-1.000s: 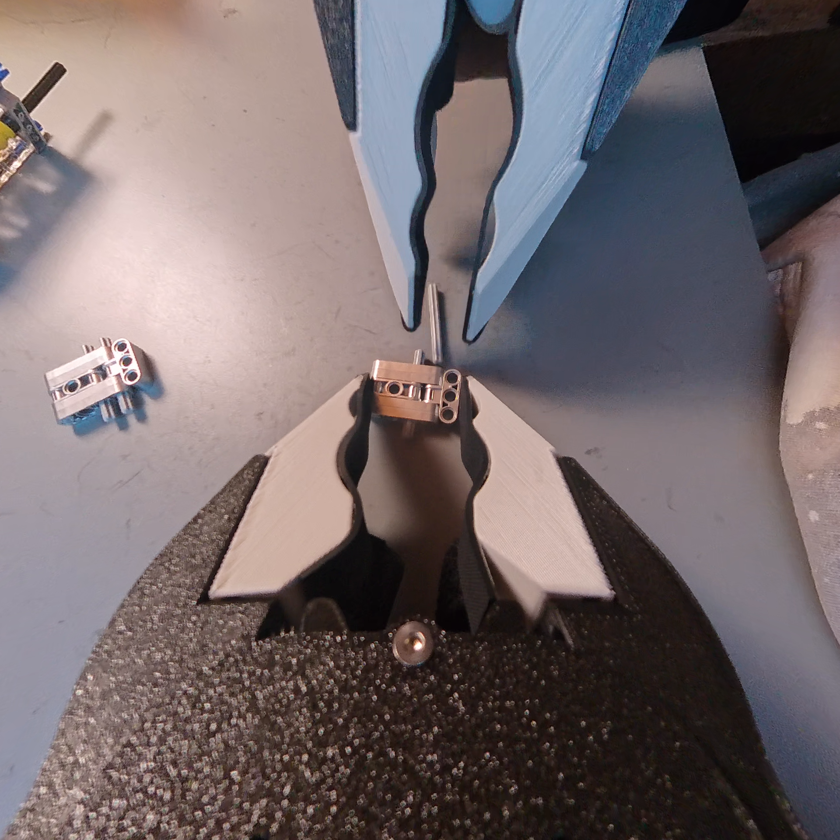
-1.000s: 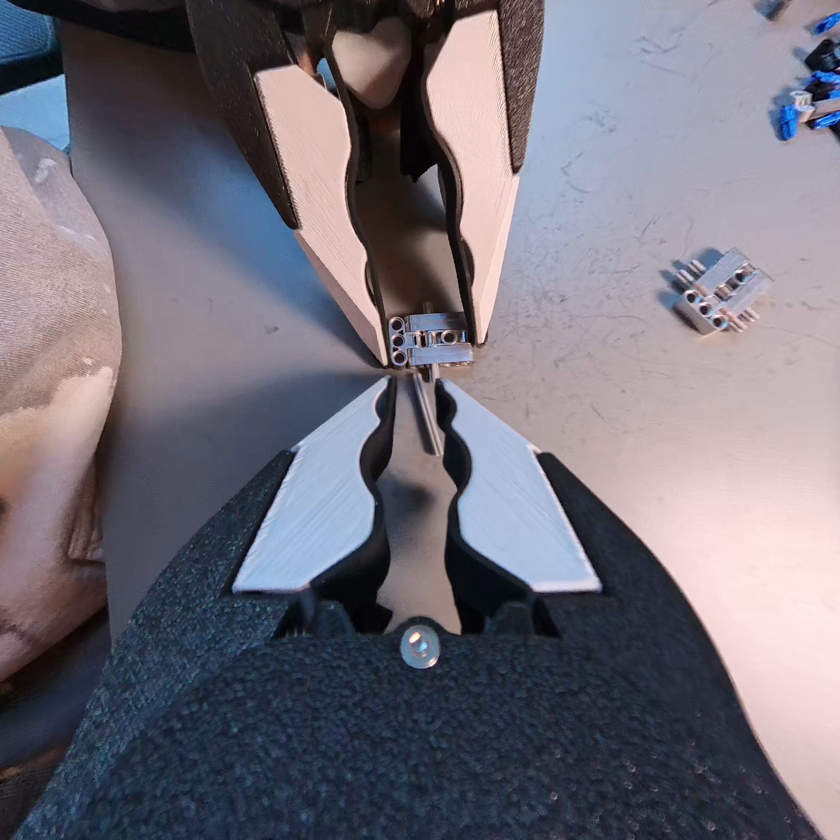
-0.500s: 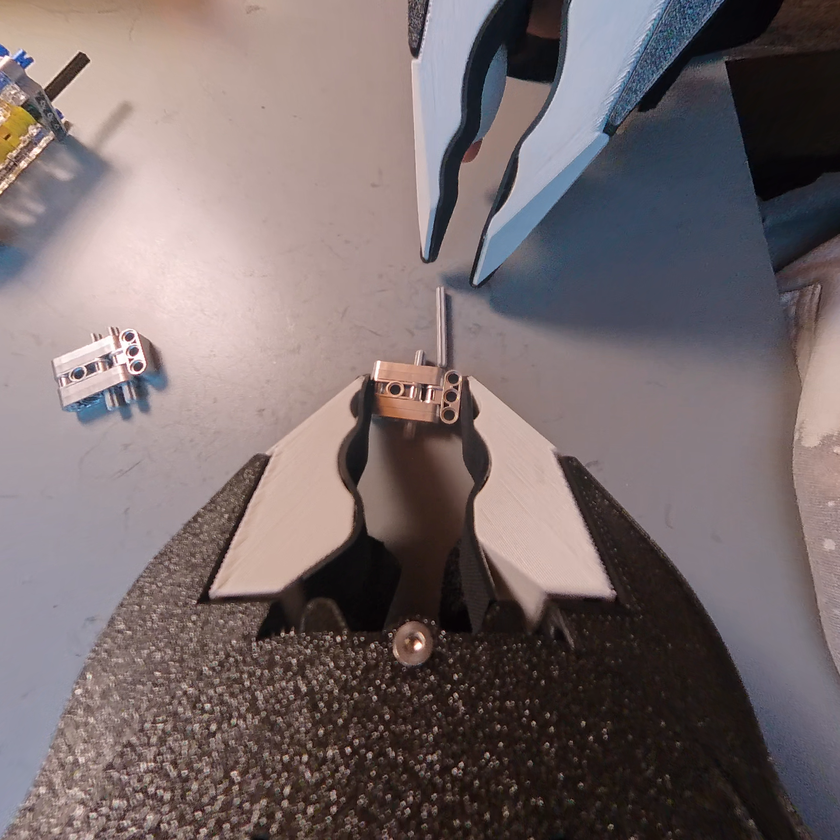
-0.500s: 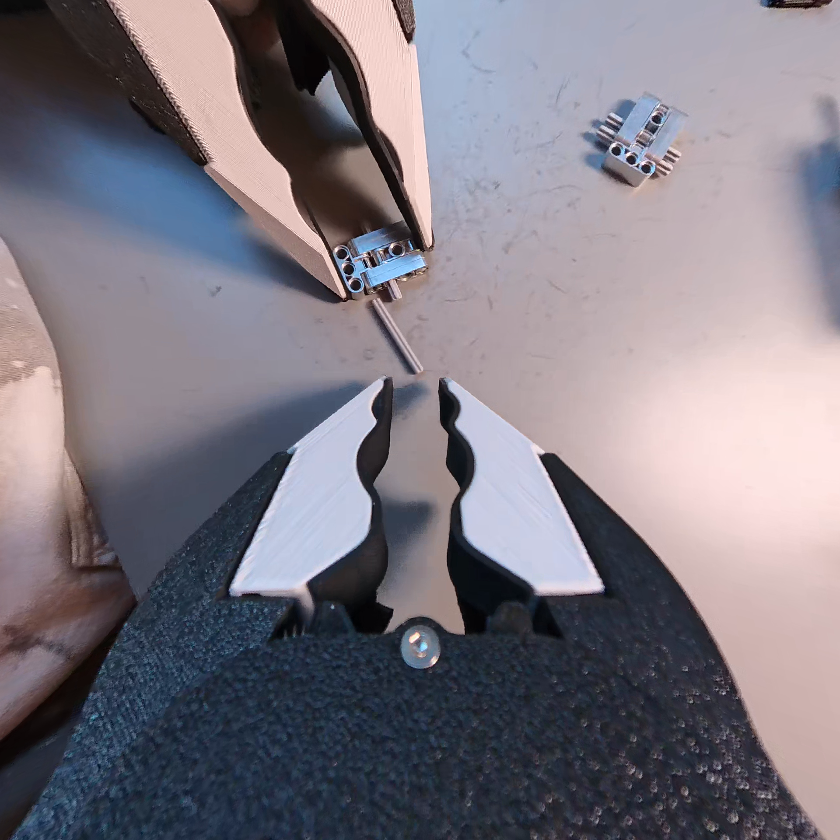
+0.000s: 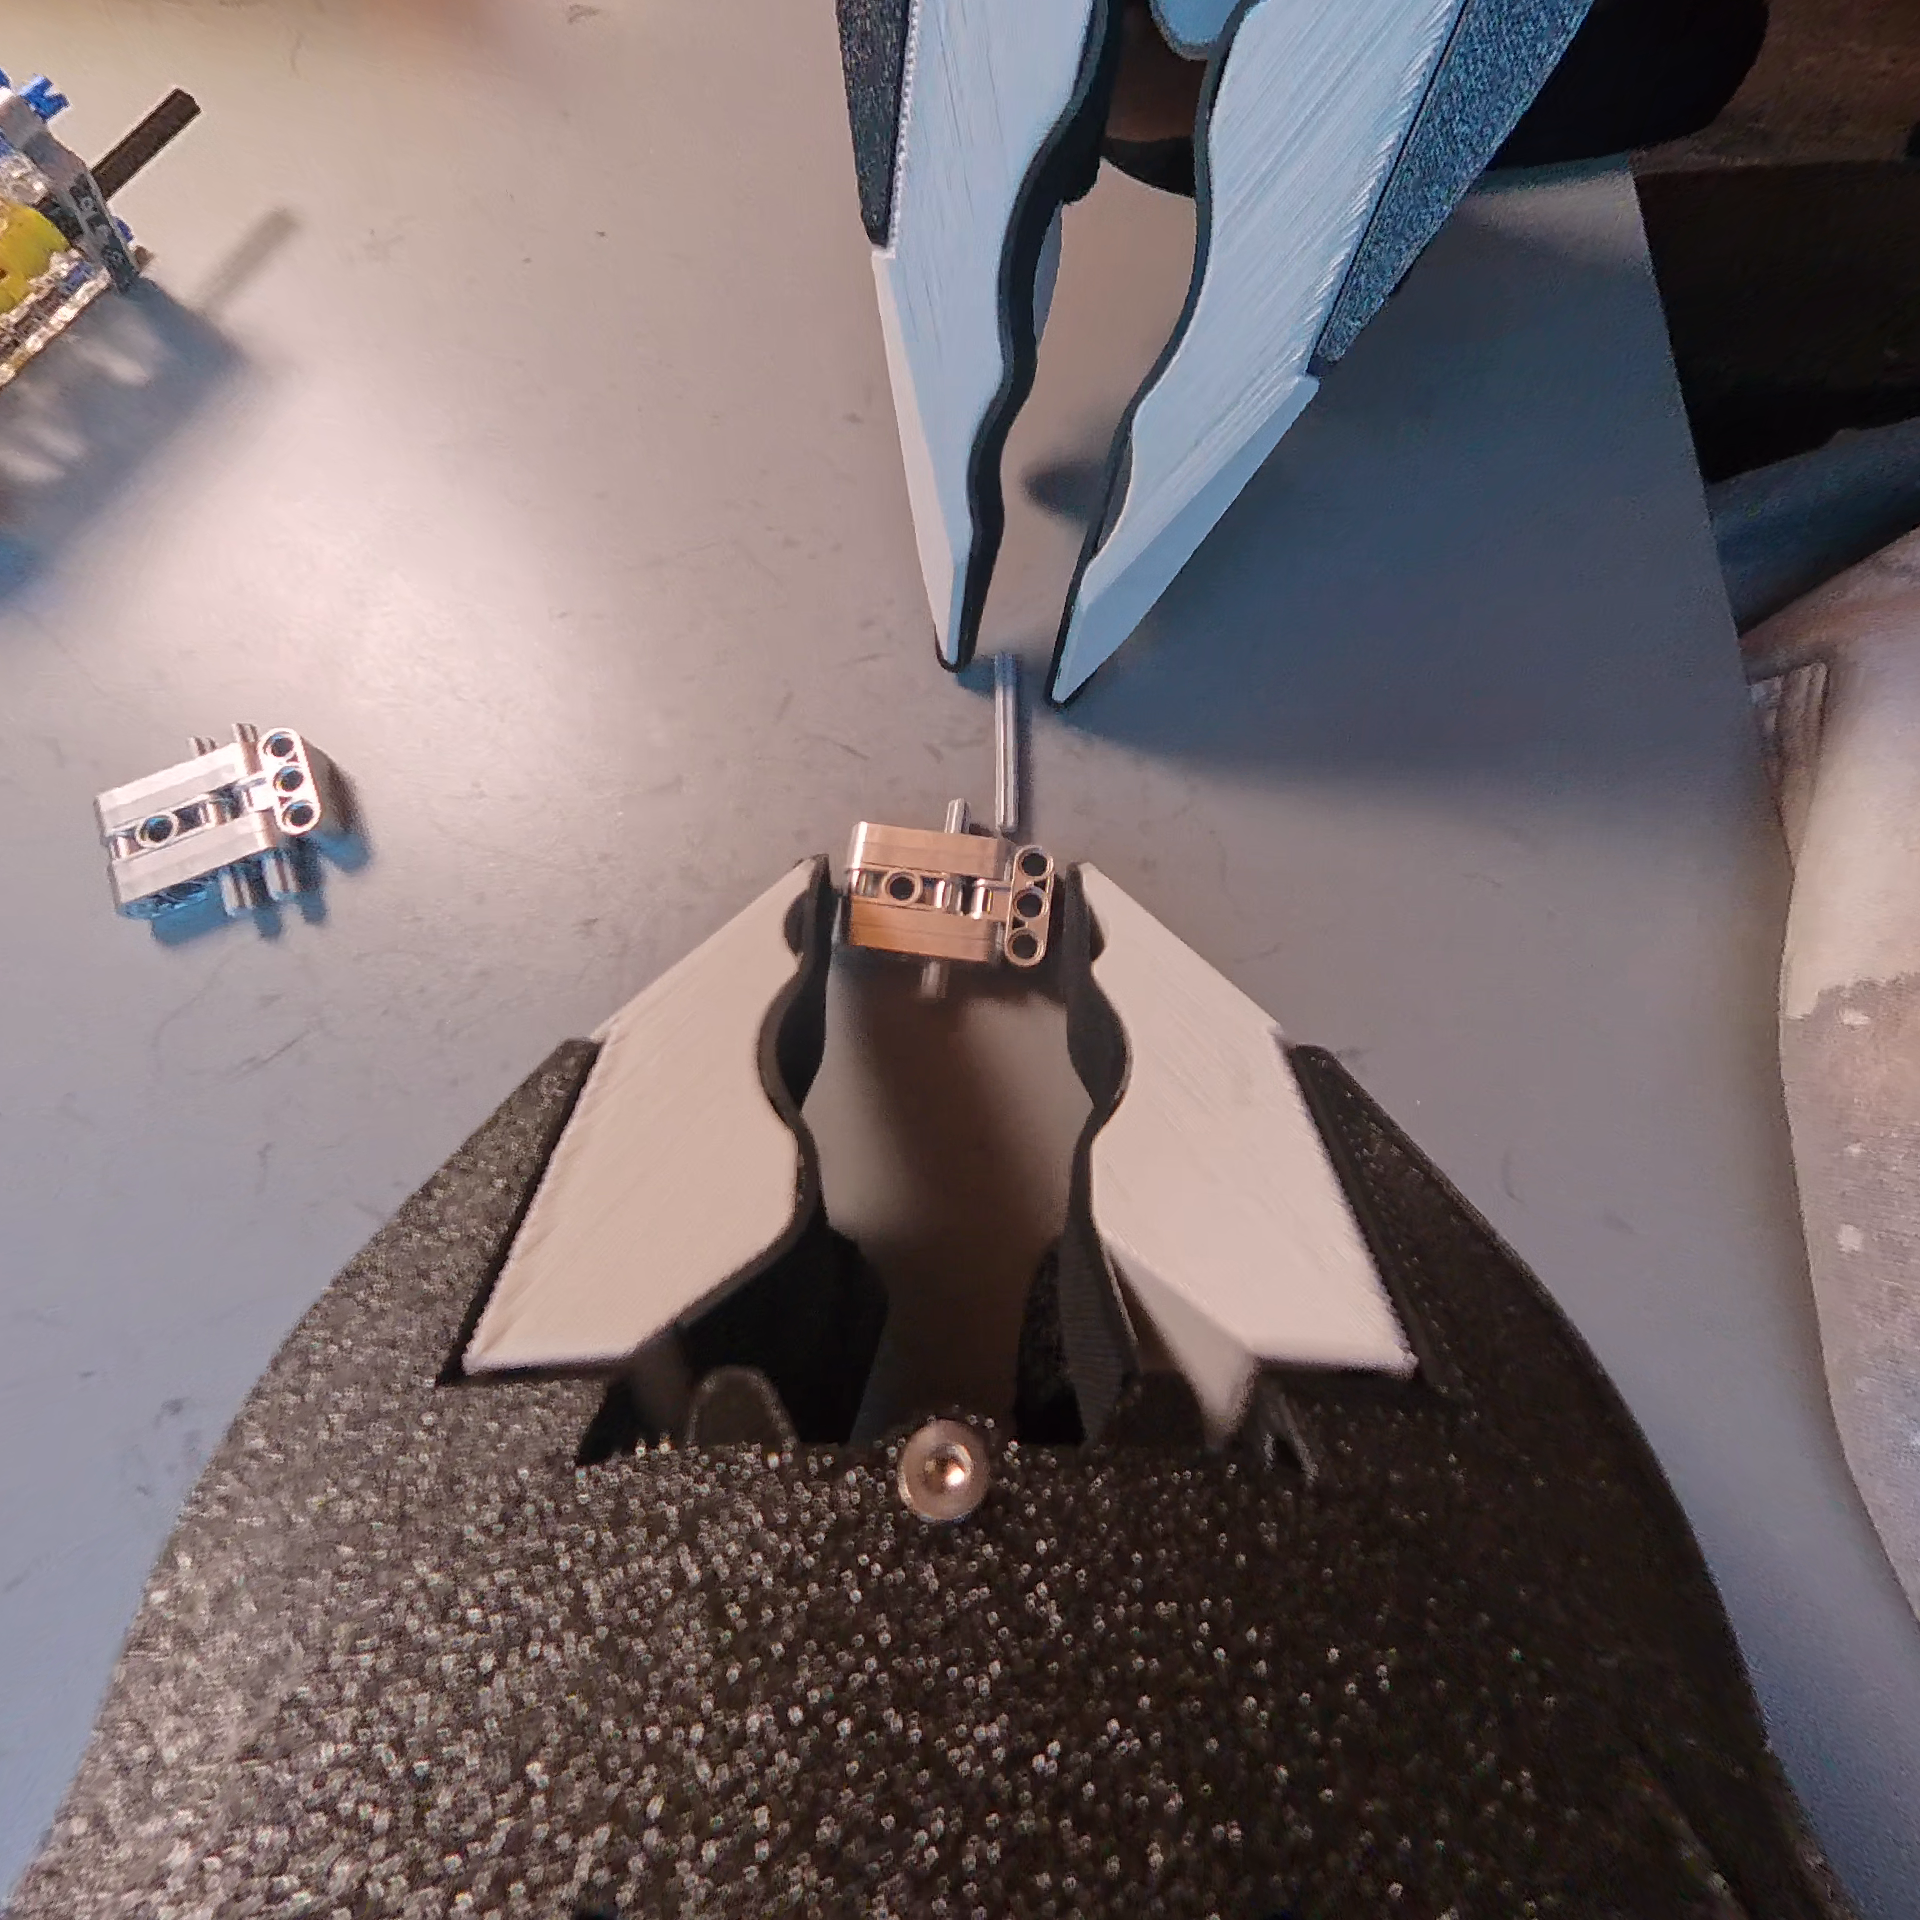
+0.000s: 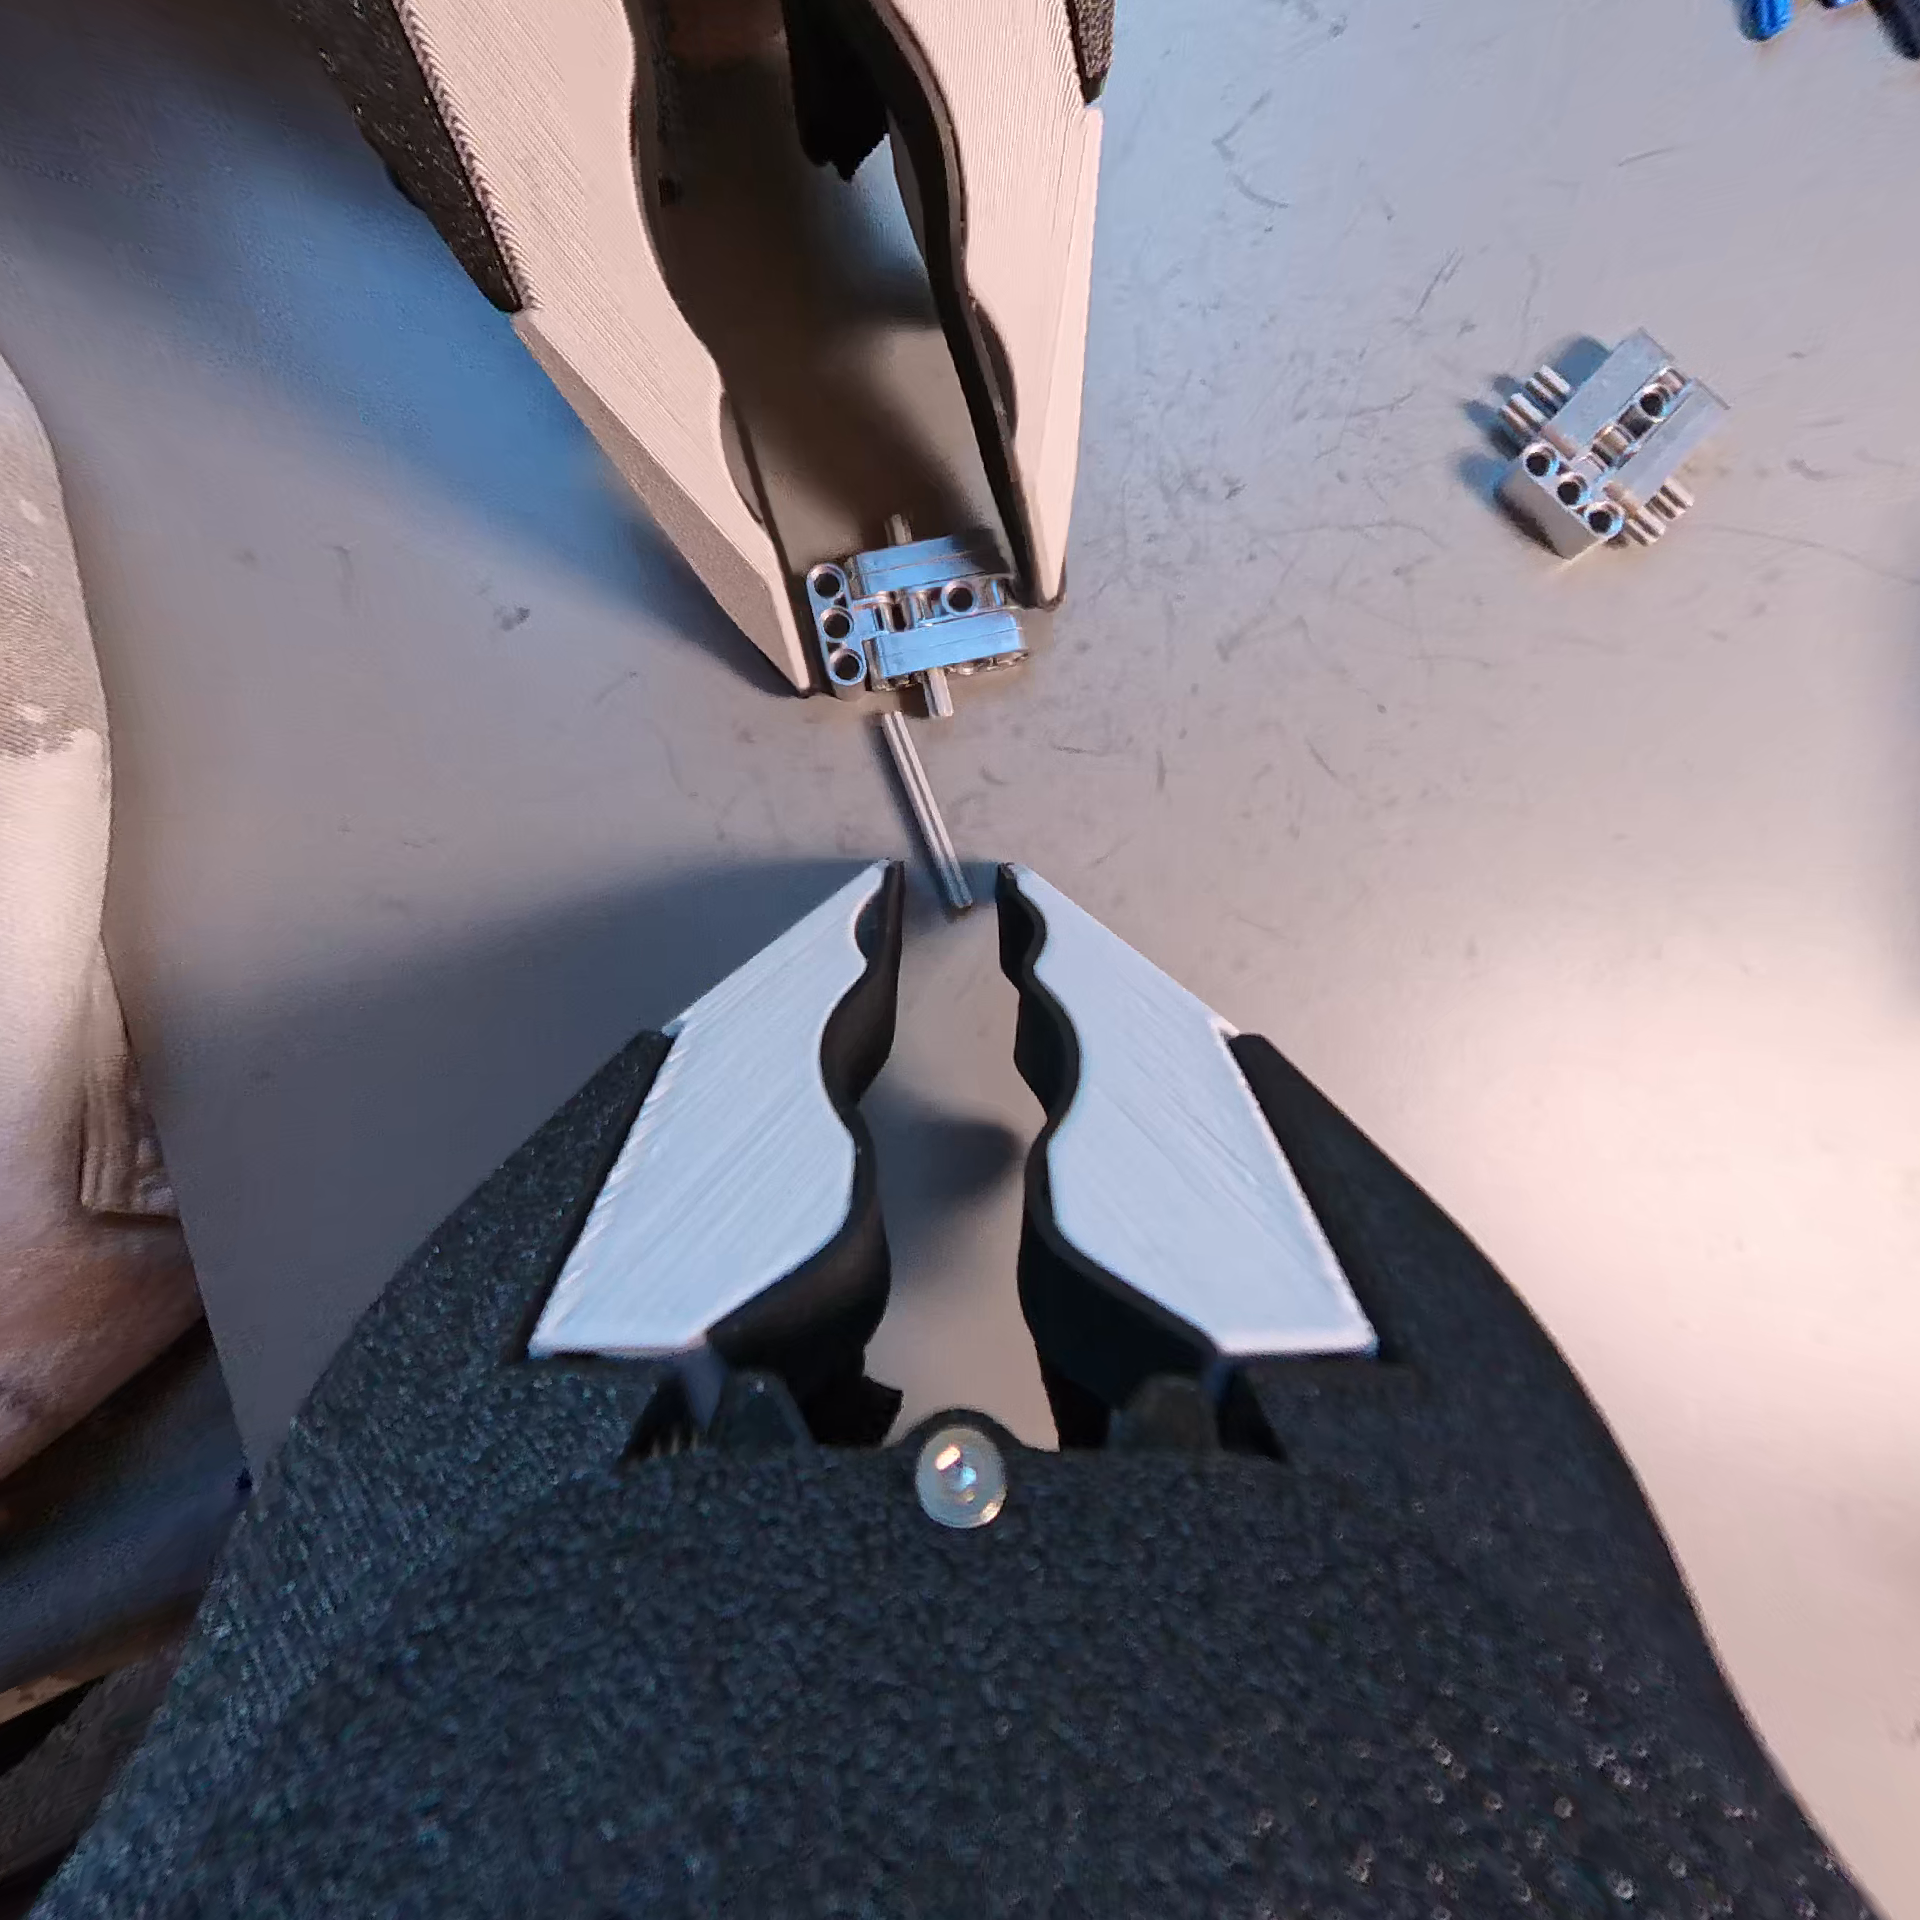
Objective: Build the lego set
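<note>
A small grey perforated-beam brick assembly (image 5: 948, 907) is clamped between the fingertips of the left tool (image 5: 951, 914), just above the grey worktop (image 5: 540, 540). A thin grey axle rod (image 5: 1005, 753) protrudes from the assembly toward the right tool (image 6: 948, 883), whose fingers are parted with a narrow gap; the rod's free end is seen just between their tips, with no contact discernible. A second similar grey assembly (image 5: 213, 821) lies well apart on the worktop. A partly visible grey, yellow and blue brick build (image 5: 52, 249) is seen at the far edge.

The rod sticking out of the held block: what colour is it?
Plain light grey, matching the block; the rod shows best in the right wrist view.
</note>
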A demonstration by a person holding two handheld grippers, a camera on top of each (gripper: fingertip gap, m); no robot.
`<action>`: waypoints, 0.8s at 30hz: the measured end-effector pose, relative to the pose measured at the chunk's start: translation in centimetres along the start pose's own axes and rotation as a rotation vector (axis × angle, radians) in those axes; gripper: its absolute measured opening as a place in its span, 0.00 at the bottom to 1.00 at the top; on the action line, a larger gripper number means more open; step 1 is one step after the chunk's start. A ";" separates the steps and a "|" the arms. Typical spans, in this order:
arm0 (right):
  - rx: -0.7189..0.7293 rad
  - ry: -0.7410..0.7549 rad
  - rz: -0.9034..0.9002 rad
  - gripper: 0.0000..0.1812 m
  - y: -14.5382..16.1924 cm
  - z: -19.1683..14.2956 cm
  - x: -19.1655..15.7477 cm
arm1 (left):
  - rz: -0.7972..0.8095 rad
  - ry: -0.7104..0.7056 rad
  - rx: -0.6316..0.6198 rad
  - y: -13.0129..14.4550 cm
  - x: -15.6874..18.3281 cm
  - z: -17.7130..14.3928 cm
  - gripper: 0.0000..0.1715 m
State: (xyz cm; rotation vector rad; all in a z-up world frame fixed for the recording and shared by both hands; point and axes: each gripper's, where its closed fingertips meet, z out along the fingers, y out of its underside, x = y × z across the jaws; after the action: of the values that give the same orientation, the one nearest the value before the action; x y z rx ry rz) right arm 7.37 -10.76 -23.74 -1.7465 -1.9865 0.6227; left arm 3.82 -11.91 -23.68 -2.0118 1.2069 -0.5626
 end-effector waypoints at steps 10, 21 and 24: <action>-0.029 -0.004 -0.074 0.01 -0.1 0.1 -0.3 | -0.028 0.017 0.078 -1.0 -0.2 -0.9 0.27; 0.085 0.038 -0.204 0.01 -2.2 -1.0 -1.1 | 0.066 0.043 0.126 -1.9 1.0 -1.2 0.12; 0.113 0.044 -0.243 0.01 -3.1 -1.1 -1.6 | 0.075 0.062 0.127 -1.9 1.3 -1.3 0.03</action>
State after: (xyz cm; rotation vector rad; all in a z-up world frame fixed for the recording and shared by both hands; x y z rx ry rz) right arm 5.76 -12.58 -21.06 -1.4129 -2.0492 0.5955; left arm 4.67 -12.91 -21.39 -1.8477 1.2462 -0.6520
